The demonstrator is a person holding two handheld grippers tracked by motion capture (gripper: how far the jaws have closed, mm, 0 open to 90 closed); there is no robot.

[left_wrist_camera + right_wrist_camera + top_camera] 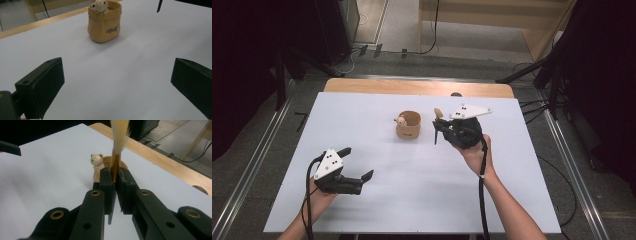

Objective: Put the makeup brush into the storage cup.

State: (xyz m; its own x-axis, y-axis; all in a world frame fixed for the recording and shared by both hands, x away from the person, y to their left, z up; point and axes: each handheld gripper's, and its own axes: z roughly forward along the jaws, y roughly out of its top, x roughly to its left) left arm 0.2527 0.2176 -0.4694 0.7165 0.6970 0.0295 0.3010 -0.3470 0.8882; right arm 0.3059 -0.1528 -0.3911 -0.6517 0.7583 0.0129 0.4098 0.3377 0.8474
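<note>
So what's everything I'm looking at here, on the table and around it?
table: one, white top with a wooden far edge, centre of the high view.
cup: one, tan, shaped like a little sack with dark lettering, mid-table toward the far side.
bear figure: one, cream, at the cup's rim.
brush: one, golden handle with pale bristles, held bristles up to the right of the cup.
floor cables: a few, black, beyond the table.
left gripper: one, black, jaws wide apart, near left of the table.
right gripper: one, black, jaws shut on the brush.
forearms: two, entering from the near edge.
</note>
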